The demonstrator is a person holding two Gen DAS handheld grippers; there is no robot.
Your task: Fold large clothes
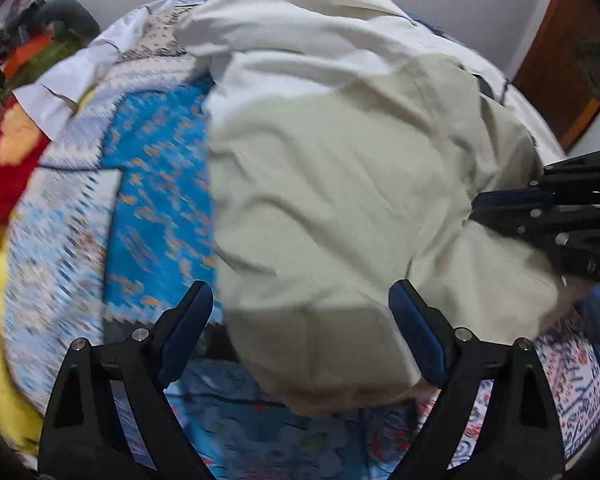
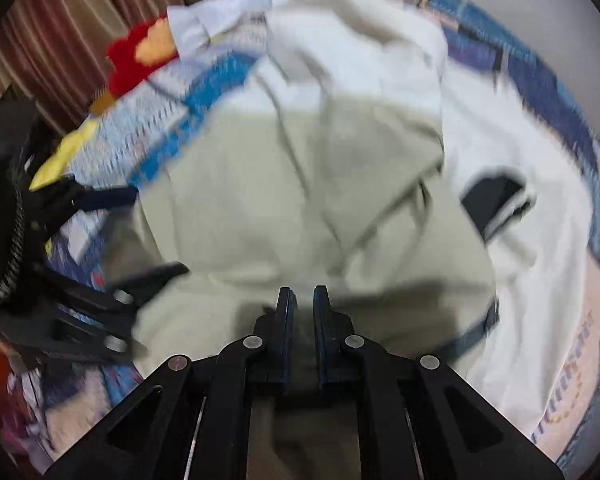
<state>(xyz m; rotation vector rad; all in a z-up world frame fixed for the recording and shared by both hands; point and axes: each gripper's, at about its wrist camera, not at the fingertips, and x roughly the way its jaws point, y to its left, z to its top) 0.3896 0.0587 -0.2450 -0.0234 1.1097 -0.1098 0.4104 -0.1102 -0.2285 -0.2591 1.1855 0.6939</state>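
Cloth fills both views: a pale garment (image 1: 340,184) lies crumpled on the quilt (image 1: 156,184), its near hem towards you and its far end bunched up by the wall. Take the garment as your landmark.

Your left gripper (image 1: 300,332) hangs over the garment's near hem with its jaws spread wide and nothing pinched between the pads; the cloth sits under the gap, not in it. That reads as a release, or a reach for a fresh hold on the hem. Your right gripper (image 2: 301,304) is clenched to a narrow slit just above the garment's near middle. Whether any fabric is caught in that slit the blur does not let you say. In the left view it comes in at the garment's right edge.

A dark flat object (image 2: 492,200) pokes out of the folds on the garment's right side; what it is cannot be told. A white shirt (image 1: 60,80) and a red and orange cloth (image 1: 8,160) lie beyond the garment's left side, clear of your work.

The fold looks barely begun: the garment is wrinkled, with no clean crease. Judging from this, you want the hem flat and square before doubling it, so the open left gripper is well placed to take a corner. Watch that dark object; it could snag a fold.
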